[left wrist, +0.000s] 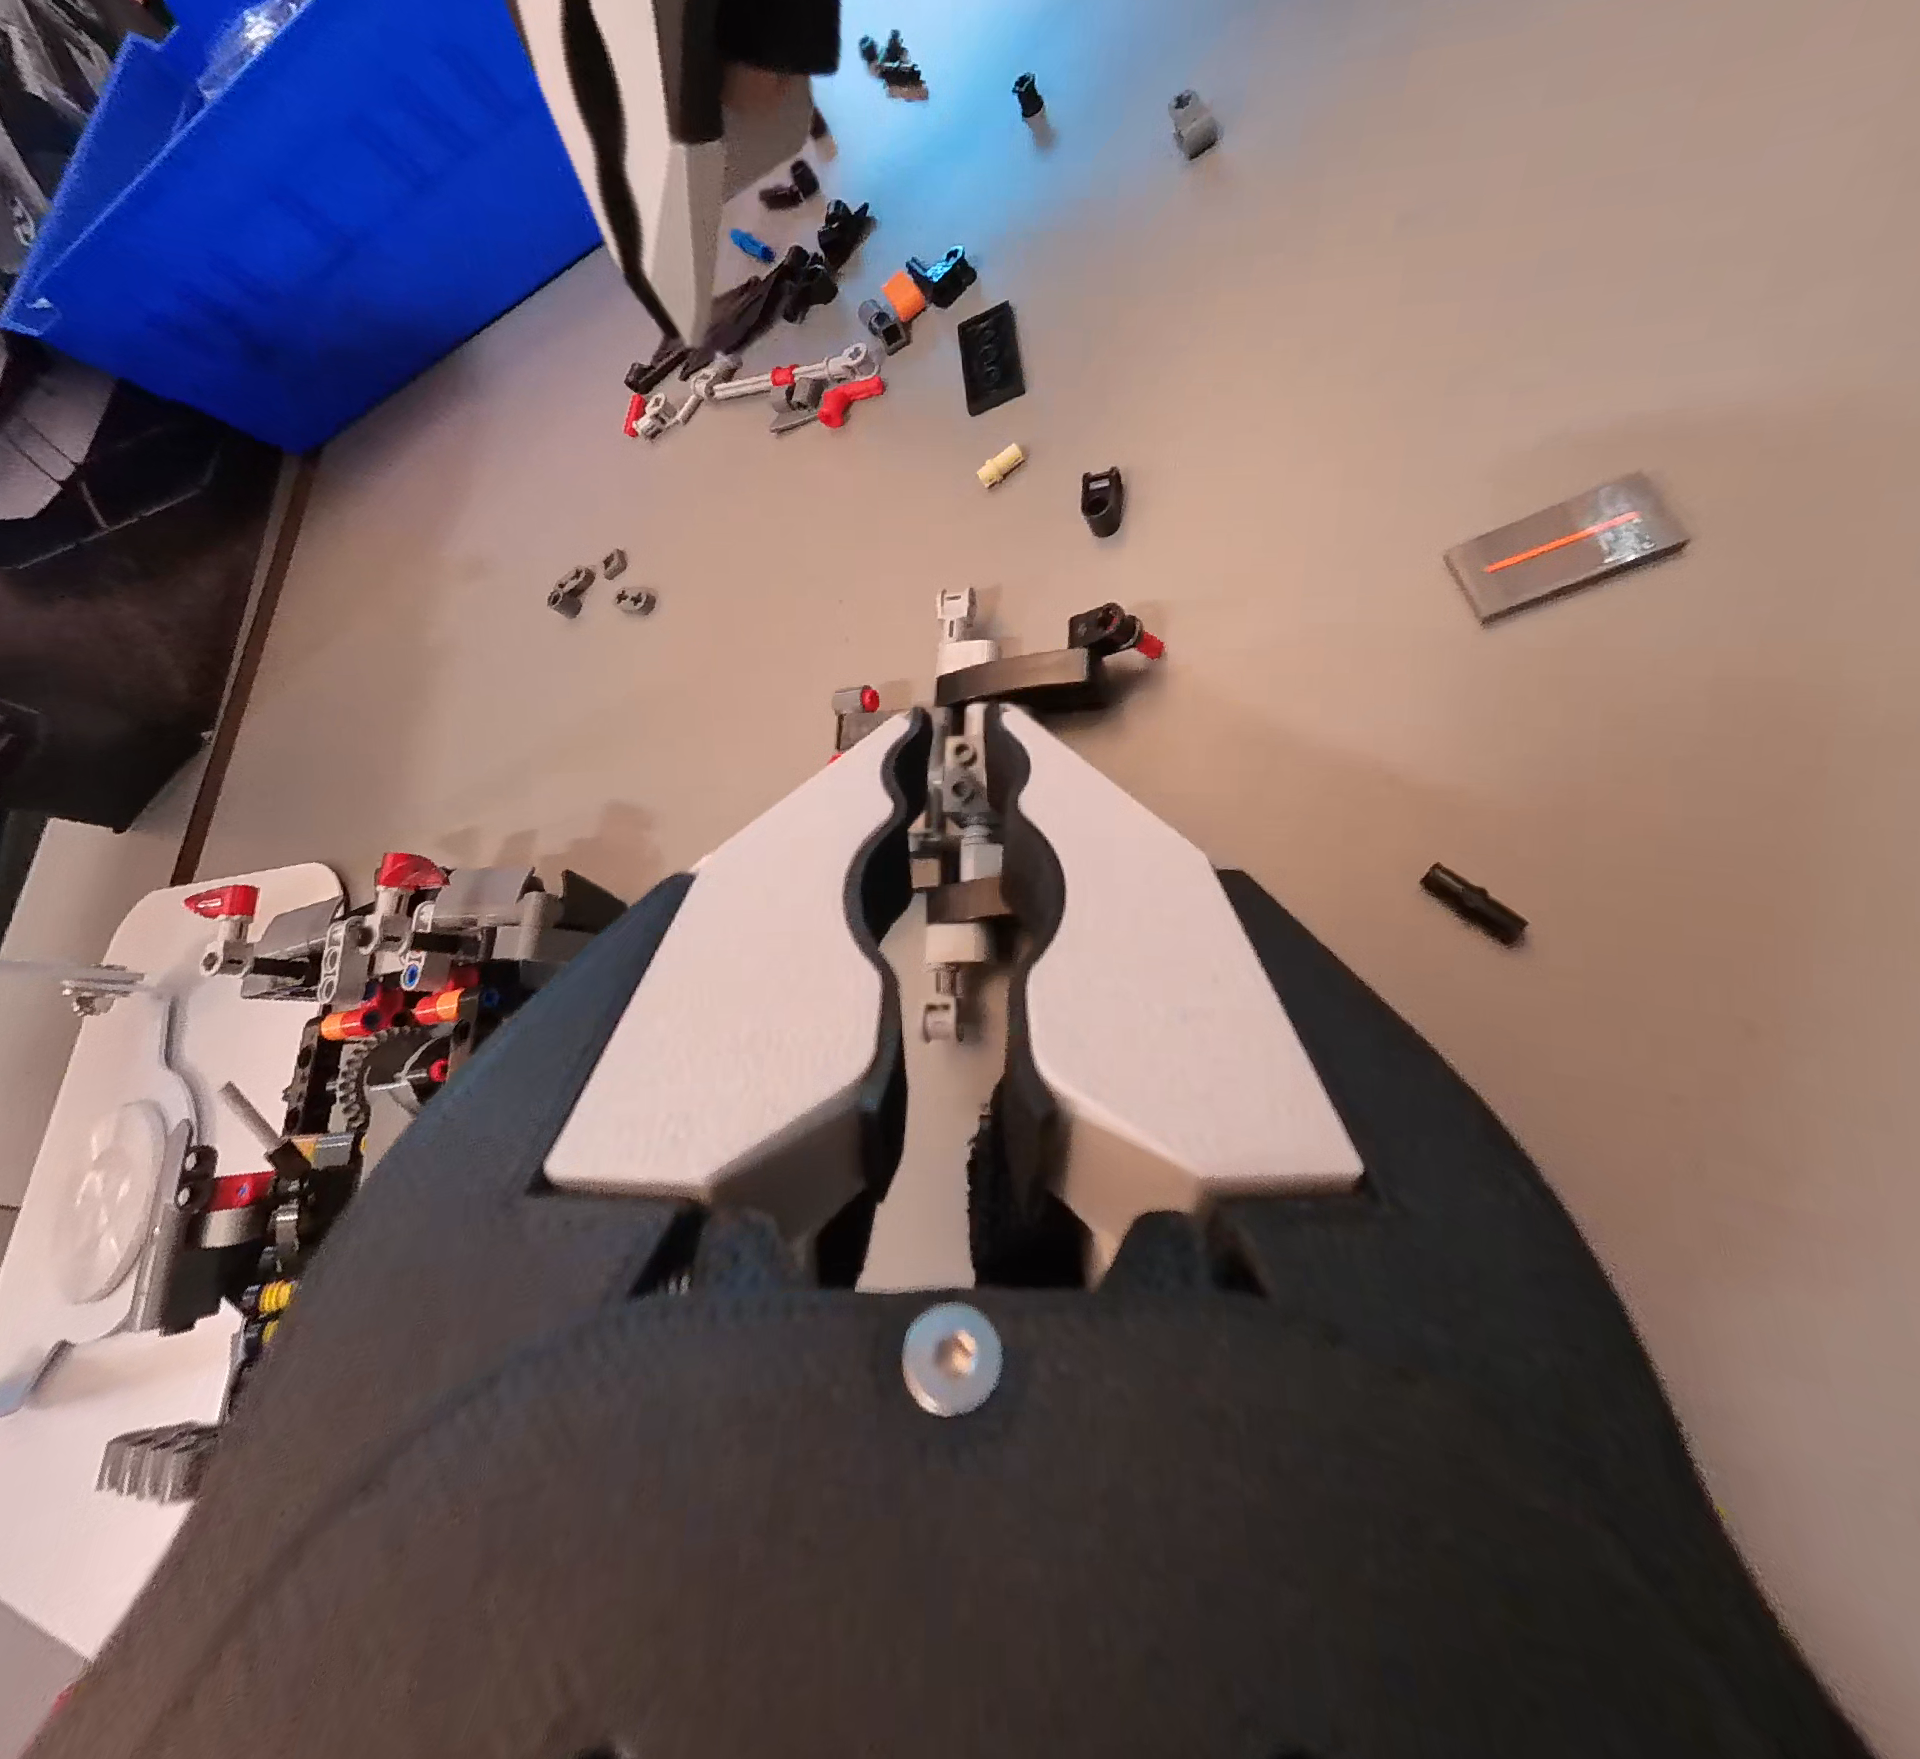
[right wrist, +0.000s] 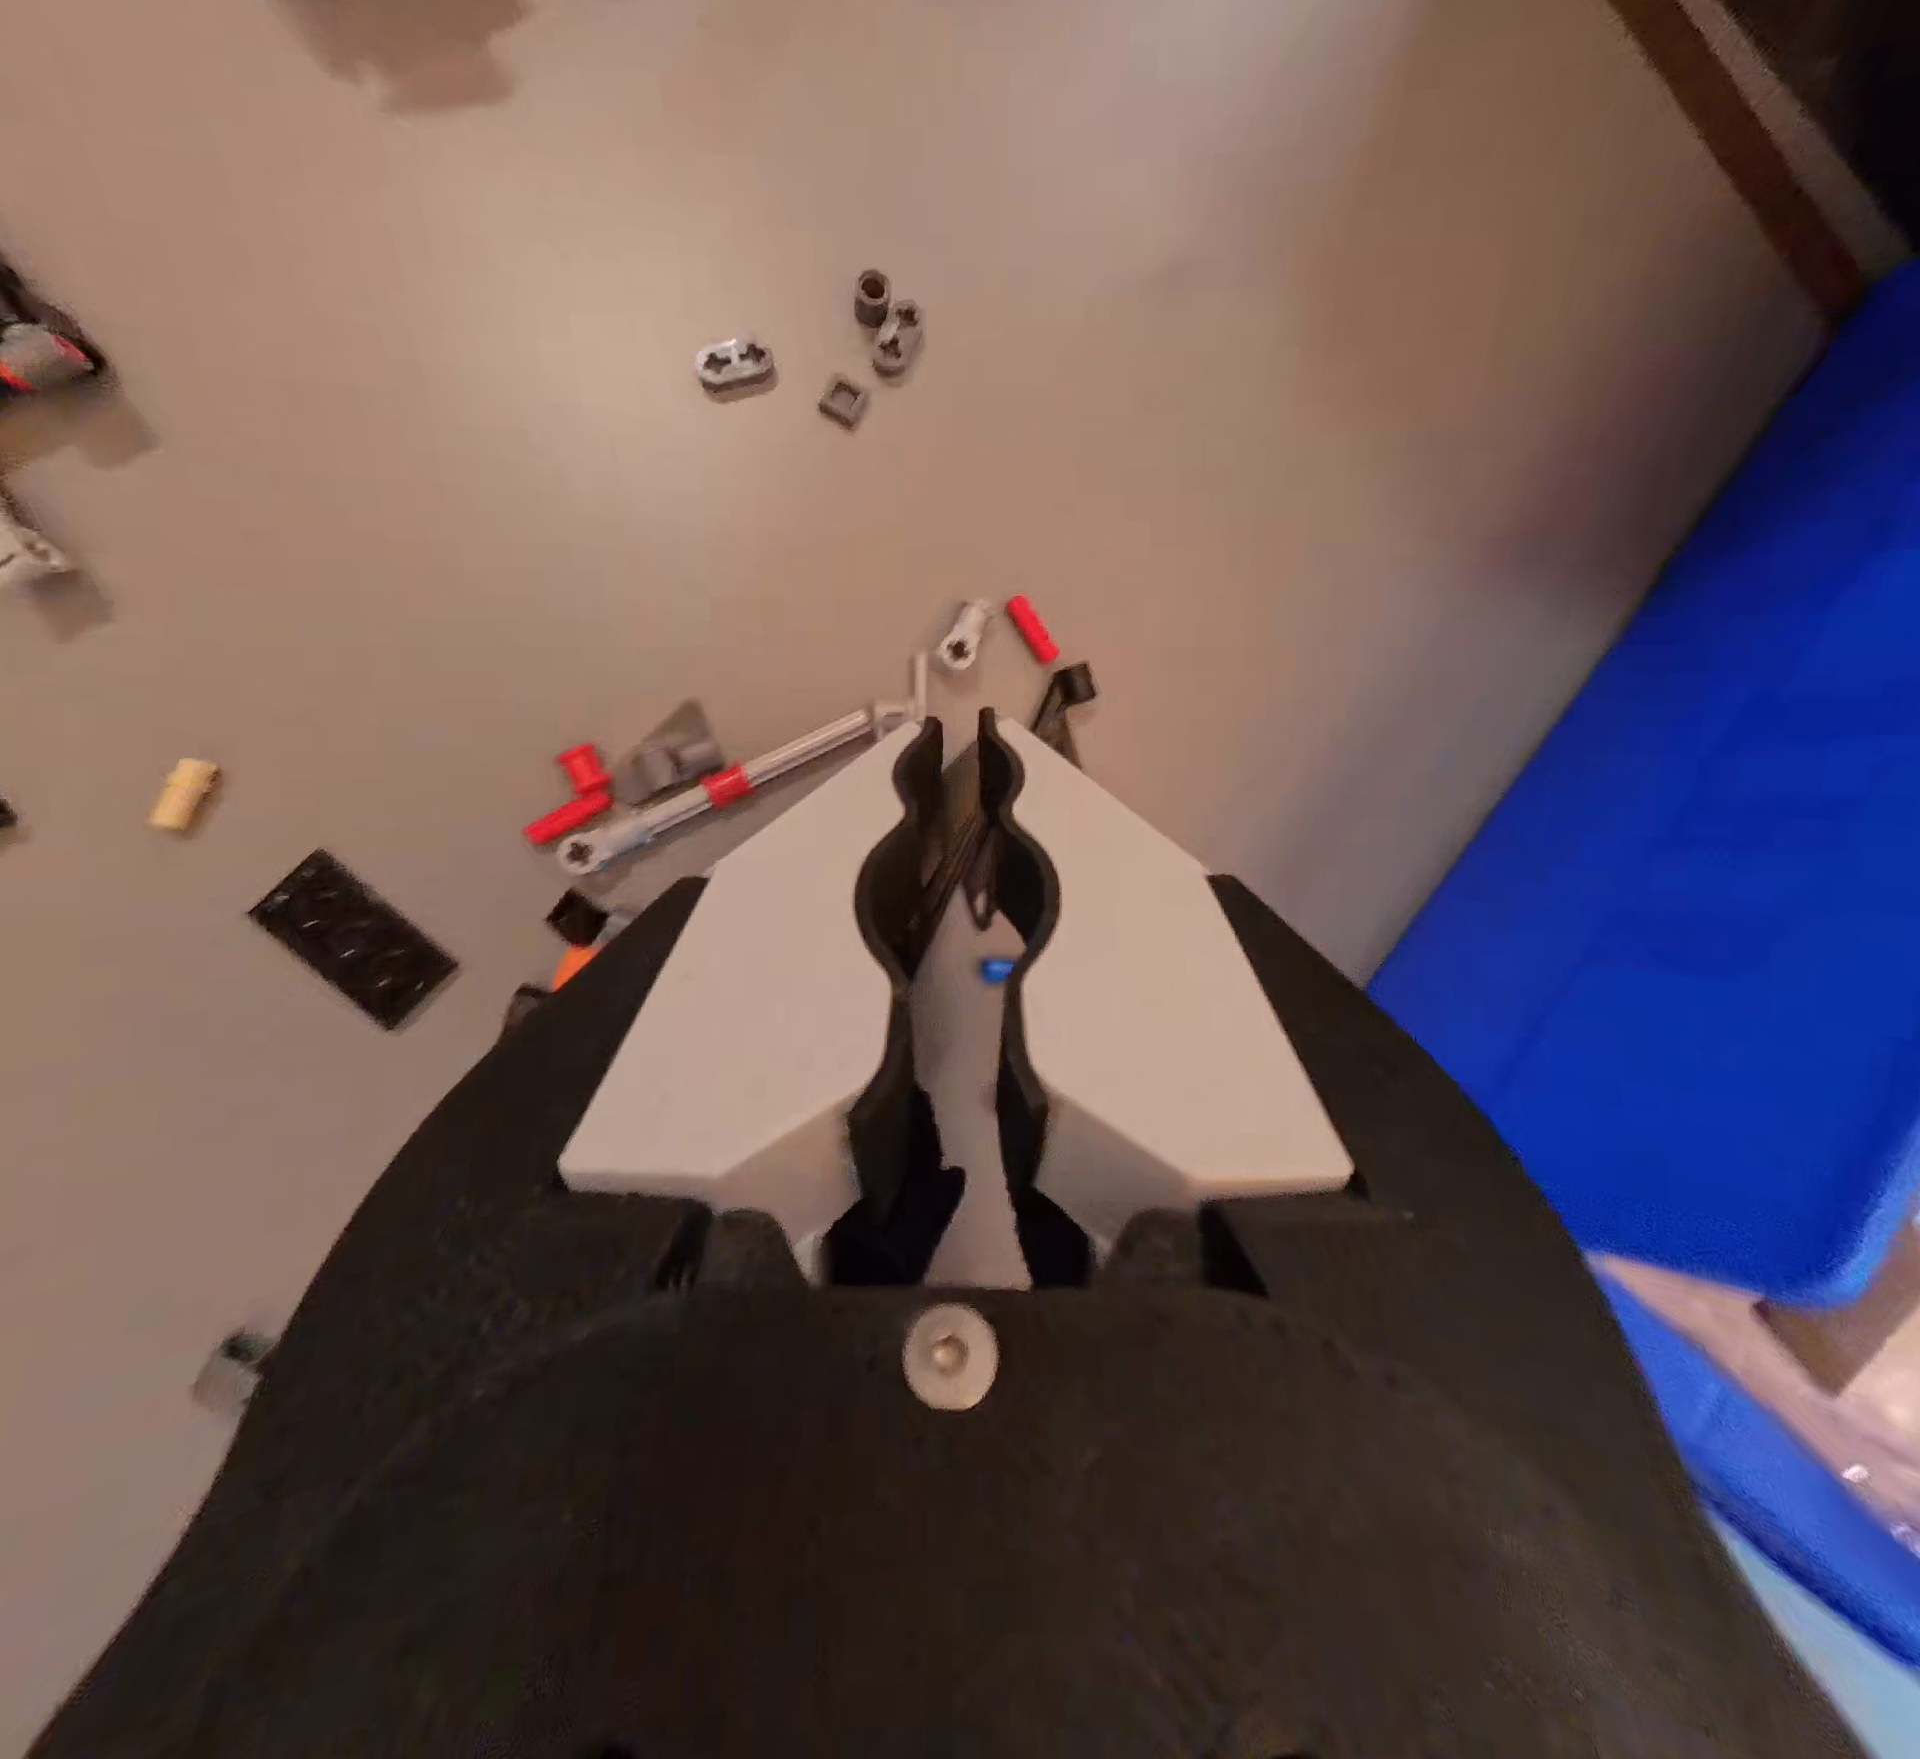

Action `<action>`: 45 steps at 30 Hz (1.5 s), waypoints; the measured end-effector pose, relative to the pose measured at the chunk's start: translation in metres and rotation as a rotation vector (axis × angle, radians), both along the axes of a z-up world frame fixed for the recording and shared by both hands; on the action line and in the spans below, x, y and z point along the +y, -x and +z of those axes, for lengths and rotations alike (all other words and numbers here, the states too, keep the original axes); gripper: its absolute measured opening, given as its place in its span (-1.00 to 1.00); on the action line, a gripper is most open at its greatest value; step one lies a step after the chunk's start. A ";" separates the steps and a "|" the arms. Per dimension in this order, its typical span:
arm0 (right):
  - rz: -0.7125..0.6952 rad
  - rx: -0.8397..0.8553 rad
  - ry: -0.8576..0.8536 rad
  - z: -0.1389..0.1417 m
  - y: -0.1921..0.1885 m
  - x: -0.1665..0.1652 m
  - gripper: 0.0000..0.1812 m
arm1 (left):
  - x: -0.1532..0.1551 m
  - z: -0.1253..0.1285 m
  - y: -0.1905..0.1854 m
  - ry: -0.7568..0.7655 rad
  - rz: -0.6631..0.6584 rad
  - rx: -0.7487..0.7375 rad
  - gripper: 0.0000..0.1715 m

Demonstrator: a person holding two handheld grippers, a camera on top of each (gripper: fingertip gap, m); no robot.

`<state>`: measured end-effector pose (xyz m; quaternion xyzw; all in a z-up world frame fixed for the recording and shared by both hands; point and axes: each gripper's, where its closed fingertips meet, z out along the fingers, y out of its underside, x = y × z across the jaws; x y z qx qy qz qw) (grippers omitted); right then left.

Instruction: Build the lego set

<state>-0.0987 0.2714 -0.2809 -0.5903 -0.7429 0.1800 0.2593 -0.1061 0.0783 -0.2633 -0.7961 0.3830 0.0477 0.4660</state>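
Blue bin (left wrist: 312, 182), beige table (left wrist: 1455, 255)

Matt beige tabletop (right wrist: 1195, 275); glossy plastic bricks (left wrist: 992, 355); rough-printed hand-held gripper (left wrist: 951, 722).

Beige desk (left wrist: 1455, 203) evenly lit, bluish glare far ahead of the fingers. Blue bin (left wrist: 312, 182) at its wood-trimmed edge; dark floor (left wrist: 94, 629) beyond.
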 end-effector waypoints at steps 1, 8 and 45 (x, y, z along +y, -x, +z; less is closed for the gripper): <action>0.015 0.001 -0.017 0.001 0.005 0.003 -0.95 | 0.000 0.001 0.001 -0.004 0.004 -0.003 -0.91; 0.164 -0.123 -0.056 -0.013 0.023 0.018 -0.82 | 0.000 0.003 0.007 -0.009 0.011 0.002 -0.91; 0.116 0.116 0.287 0.014 -0.151 -0.099 -0.99 | 0.124 0.021 -0.049 0.092 -0.012 0.132 -0.76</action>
